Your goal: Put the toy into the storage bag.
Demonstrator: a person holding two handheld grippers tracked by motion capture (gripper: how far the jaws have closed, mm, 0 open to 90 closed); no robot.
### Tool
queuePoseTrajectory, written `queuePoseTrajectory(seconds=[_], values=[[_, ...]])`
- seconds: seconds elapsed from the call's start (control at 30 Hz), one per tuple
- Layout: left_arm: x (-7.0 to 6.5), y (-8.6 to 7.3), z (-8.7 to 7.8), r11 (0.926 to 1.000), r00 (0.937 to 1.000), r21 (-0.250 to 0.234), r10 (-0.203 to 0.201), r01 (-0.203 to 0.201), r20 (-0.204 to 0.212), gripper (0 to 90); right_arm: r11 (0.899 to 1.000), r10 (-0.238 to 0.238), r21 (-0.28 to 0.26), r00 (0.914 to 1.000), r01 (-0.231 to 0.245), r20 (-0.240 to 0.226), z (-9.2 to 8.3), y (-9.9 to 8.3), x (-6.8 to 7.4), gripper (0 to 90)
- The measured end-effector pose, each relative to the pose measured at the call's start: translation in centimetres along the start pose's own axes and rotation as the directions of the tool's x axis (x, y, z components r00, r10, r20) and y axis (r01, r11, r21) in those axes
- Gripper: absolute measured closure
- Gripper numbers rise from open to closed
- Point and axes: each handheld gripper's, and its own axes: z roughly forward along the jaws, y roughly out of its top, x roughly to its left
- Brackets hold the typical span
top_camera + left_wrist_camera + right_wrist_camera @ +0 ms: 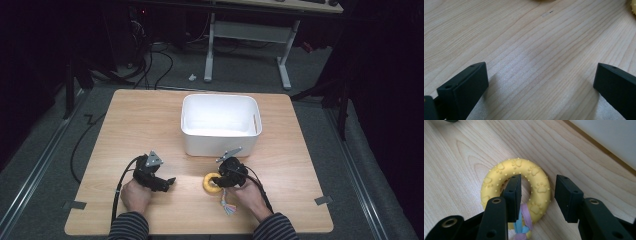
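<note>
One knobbly yellow rubber ring (515, 187), wood-grain table (461, 157)

The high view looks forward and down from above the person's side, taking in the whole wooden surface (150, 115), the white bin (220, 125) and the floor beyond. The left gripper view sits very close to the bare wood, looking along its own jaws. The right gripper view, equally close, looks steeply down on the yellow ring (516, 187), which the high view shares (210, 182).
</note>
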Motion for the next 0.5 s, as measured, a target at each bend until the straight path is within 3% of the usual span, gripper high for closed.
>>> queuePoseTrajectory(seconds=[0.5], values=[[-0.07, -0.02, -0.03, 1.0000, 1.0000, 0.001, 0.000, 0.000, 0.001, 0.1, 0.999, -0.031, 0.039, 0.9994, 0.030, 0.016, 0.33, 0.27, 0.30, 65.0]])
